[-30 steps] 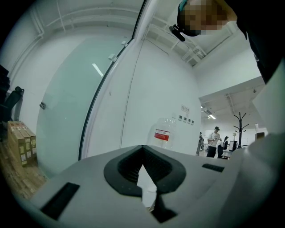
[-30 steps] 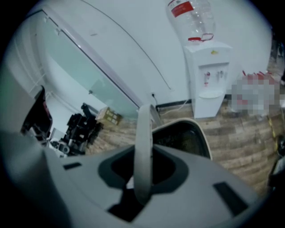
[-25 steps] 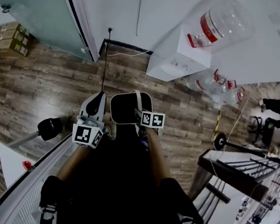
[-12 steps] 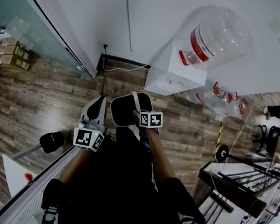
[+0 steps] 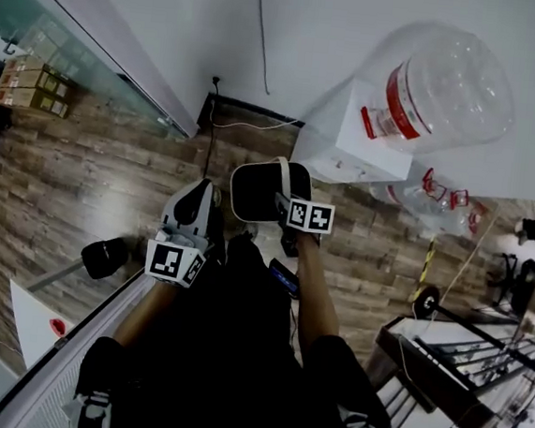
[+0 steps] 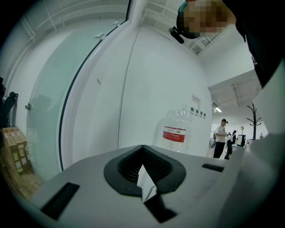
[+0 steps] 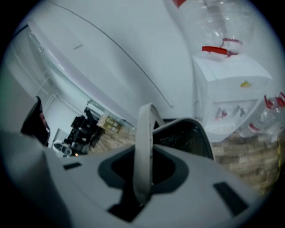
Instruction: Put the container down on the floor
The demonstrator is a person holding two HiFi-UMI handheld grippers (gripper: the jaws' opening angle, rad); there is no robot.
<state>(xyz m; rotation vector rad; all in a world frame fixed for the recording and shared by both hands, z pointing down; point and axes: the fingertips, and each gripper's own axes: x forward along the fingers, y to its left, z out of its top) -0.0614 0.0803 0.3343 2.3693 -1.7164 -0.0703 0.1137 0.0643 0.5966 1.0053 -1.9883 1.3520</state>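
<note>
Nearest, the left gripper is being held low in front of the person's dark torso. In the left gripper view its jaws are being kept together, with only a thin pale sliver showing at their meeting line and nothing gripped.

Just to its right, the right gripper is being held at about the same level. In the right gripper view its jaws are being pressed shut on the pale strap handle of the container, which loops upward out of them.

The container, a black tub with a light rim, is being carried by that handle just beyond the two grippers, between them in the head view. Its dark opening is being turned toward the head camera. It is being held up clear of the floor, whose brown planks are being seen beyond it.

Farther off to the right, a white water dispenser is being stood against the wall, and a large clear bottle with a red label is being carried upside down on top of it. Spare clear bottles are being kept on the floor at its right. Far left, cardboard boxes are being stacked behind a glass panel.
</note>
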